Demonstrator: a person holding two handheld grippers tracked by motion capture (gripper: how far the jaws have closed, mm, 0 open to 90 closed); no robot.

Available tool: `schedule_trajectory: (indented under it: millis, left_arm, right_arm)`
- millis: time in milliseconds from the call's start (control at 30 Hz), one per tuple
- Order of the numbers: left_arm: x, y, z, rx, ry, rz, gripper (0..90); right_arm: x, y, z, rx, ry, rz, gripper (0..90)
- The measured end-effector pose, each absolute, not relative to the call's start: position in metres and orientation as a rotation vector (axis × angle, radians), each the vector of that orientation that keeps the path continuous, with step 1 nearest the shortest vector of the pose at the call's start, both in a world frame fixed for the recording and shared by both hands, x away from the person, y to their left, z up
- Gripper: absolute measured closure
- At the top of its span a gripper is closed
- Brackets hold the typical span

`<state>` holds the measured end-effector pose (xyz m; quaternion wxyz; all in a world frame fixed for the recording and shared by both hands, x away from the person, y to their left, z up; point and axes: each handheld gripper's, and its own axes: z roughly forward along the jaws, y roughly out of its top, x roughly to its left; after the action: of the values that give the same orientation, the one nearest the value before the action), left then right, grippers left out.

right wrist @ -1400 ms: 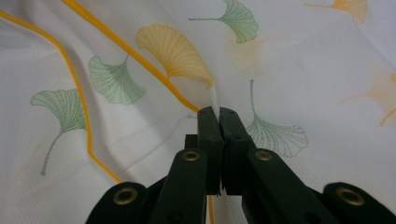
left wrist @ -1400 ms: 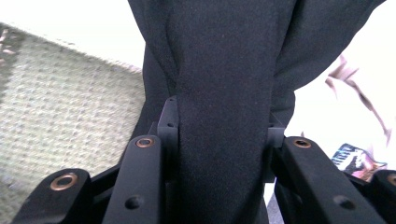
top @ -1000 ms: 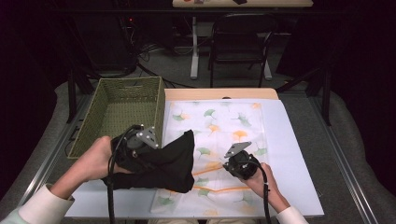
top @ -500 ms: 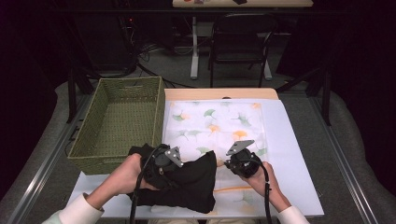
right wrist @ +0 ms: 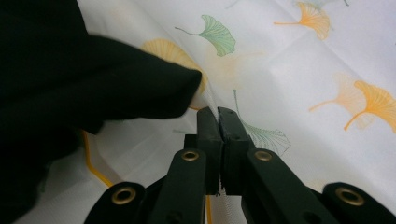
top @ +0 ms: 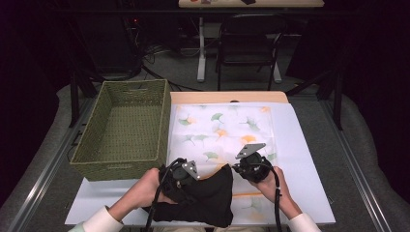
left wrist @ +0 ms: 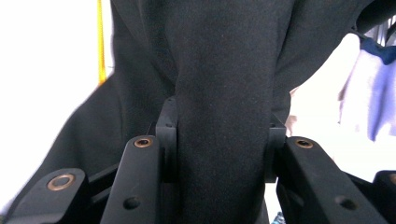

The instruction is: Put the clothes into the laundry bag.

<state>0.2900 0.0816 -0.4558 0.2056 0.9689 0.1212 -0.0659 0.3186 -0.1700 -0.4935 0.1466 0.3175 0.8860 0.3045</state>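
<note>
Right now the left gripper (top: 186, 170) is holding a thick fold of the black cloth (top: 205, 200), its jaws clamping the fabric from both sides, and the left gripper view is showing that band of cloth (left wrist: 224, 116) running straight up between them. Meanwhile the right gripper (top: 251, 164) is sitting just beside the cloth's upper right corner, its jaws pressed together; in the right gripper view (right wrist: 218, 112) they are meeting right at the white leaf-printed sheet (right wrist: 299, 70), and whether a sliver of that sheet is pinched between them is too fine to tell. The black cloth is lying at the near edge of the bench (top: 309, 145), bunched under the person's left hand (top: 142, 188), with its corner (right wrist: 177, 88) pointing toward the right jaws, off to their left and slightly ahead, close but apart. That gap looks like the thing the coming move is hanging on: the right hand (top: 270, 181) is the nearer one to that free corner, and a short reach across should be putting it there. The high view is giving the whole layout, with the green woven basket (top: 125, 130) standing well apart at the far left; the gripper views are giving the grip itself, which the hands are hiding from above.
</note>
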Motion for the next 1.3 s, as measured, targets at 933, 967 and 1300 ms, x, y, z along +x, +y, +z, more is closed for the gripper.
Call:
schedule_trajectory:
  millis: [933,967,1300]
  left_arm:
    - [0.317,0.074,-0.492,2.59,0.657,-0.154,56.1]
    - [0.317,0.075,-0.493,2.579,0.66,-0.171,54.5]
    - [0.304,0.1,-0.484,2.6,0.571,-0.079,24.2]
  right_arm:
    - [0.313,-0.178,-0.466,0.943,2.489,0.981,88.7]
    - [0.314,-0.179,-0.466,0.946,2.49,0.98,88.7]
    - [0.314,-0.18,-0.467,0.951,2.493,0.984,88.6]
